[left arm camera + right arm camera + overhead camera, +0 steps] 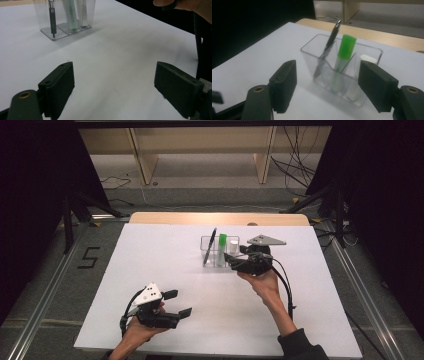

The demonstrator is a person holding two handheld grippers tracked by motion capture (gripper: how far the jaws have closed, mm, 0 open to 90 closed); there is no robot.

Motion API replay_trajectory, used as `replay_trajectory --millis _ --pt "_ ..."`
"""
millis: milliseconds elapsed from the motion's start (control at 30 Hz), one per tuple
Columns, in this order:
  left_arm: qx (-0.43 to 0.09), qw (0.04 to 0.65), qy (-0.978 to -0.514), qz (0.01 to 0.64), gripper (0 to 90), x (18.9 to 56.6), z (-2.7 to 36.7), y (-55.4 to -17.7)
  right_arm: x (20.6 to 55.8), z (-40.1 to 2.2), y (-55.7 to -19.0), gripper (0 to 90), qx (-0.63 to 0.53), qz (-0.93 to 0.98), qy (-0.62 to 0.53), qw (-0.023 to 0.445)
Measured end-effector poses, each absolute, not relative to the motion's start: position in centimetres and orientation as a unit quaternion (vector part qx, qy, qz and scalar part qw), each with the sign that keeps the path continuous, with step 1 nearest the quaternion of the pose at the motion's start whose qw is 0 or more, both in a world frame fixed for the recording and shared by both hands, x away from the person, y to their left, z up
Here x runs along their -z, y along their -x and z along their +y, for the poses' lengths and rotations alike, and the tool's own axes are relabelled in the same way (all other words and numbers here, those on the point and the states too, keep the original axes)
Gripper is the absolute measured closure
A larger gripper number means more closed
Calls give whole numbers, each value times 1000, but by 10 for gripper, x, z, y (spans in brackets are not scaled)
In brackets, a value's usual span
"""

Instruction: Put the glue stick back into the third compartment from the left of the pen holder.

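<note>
A clear plastic organiser [220, 251] stands upright on the white table [150, 270], past its middle and toward the far edge. It is split into three compartments so each item keeps its own slot: a dark pen [327, 50] leans in one end cell, a green-capped marker [344, 55] stands in the middle one, and a short white-capped tube [367, 59] sits low in the other end cell. The right gripper [234, 260] sits just beside the organiser on the white tube's side, jaws spread wide and pinching nothing; from its own camera the organiser lies ahead between the two pads, apart from both. I judge it has nothing left to hold there. The left gripper [179, 304] rests near the table's near edge, well apart from the organiser, jaws also spread and empty, seemingly waiting.
</note>
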State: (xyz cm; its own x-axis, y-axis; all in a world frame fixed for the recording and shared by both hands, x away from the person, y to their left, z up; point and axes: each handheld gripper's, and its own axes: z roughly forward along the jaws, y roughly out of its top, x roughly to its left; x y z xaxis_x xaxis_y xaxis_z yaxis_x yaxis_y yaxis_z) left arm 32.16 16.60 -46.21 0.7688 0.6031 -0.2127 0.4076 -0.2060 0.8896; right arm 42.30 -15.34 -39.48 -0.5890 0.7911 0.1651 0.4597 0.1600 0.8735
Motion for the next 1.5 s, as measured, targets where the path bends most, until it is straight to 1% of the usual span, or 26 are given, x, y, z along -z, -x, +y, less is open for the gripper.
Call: replay_trajectory --millis 33,133,167,267,533,833,1100,1200,1500 --pt "-91 538 -772 327 161 462 166 -322 395 -153 -423 319 -493 743 -421 168" --pt "-90 538 -771 328 161 462 166 -322 401 -155 -405 312 -500 749 -406 155" --pt "-90 537 -771 329 161 463 166 -322 401 -155 -405 312 -500 749 -406 155" --pt "-89 537 -771 331 161 463 166 -322 406 -159 -388 311 -512 747 -397 147" --pt "-89 540 -769 331 161 462 166 -322 414 -167 -359 309 -531 748 -374 136" --pt "-88 538 -772 325 161 462 165 -321 419 -178 -335 301 -547 746 -354 141" --pt "-88 539 -774 320 161 461 165 -320 433 -197 -320 284 -551 739 -363 138" --pt "-87 538 -775 320 161 461 165 -319 438 -205 -315 266 -554 733 -367 144" --pt "-85 538 -777 317 161 460 164 -319 442 -212 -302 257 -557 733 -355 163"
